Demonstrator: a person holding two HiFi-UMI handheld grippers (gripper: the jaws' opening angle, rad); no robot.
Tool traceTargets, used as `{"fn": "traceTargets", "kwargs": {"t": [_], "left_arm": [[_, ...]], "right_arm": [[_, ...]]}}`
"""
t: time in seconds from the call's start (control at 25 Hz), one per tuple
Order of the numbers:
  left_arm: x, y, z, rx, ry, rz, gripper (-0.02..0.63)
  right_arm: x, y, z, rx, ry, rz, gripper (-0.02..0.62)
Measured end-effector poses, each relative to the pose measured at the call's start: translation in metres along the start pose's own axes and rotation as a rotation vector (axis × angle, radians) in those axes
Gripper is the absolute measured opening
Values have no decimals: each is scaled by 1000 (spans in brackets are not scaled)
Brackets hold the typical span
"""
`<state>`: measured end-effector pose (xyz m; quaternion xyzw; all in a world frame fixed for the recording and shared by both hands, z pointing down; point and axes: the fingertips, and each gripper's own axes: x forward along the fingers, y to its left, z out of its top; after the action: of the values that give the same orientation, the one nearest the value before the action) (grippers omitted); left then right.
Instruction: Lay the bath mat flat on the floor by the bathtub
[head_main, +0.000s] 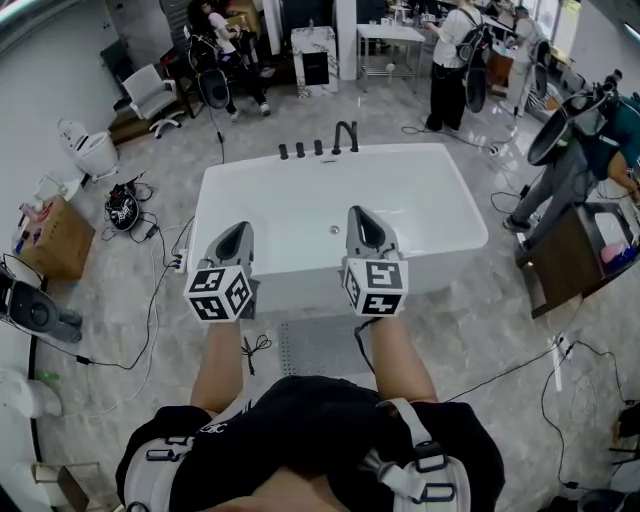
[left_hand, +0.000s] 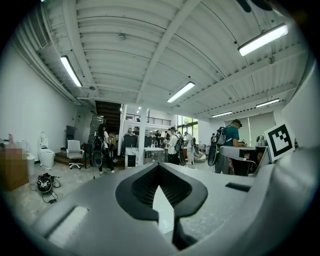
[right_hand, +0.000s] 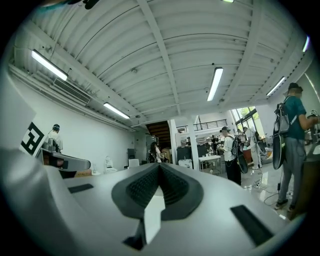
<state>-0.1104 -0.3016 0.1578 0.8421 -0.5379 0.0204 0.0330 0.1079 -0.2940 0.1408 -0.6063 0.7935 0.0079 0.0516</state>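
Closed empty, left tongs (head_main: 232, 235) and right tongs (head_main: 365, 218) hang over bathtub (head_main: 300, 285), bath mat (head_main: 320, 347) below, cable (head_main: 256, 347) beside.

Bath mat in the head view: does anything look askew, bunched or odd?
Nothing stands out. The bath mat lies flat and square to the bathtub; its near edge is hidden by the person. A loose cable lies just left of it.

Bathtub (head_main: 300, 215) seen steeply from above at head height, both gripper views angled upward, distant workers (head_main: 448, 62) shared by all
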Motion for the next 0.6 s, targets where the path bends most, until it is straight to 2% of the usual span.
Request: {"fn": "traceTargets", "kwargs": {"t": [0.4, 0.6], "left_arm": [[-6, -9, -5, 15, 17, -19, 3], [-9, 1, -3, 10, 26, -22, 3]], "right_arm": [[-14, -2, -4, 7, -8, -6, 5], [-12, 6, -3, 4, 4, -17, 5]]}}
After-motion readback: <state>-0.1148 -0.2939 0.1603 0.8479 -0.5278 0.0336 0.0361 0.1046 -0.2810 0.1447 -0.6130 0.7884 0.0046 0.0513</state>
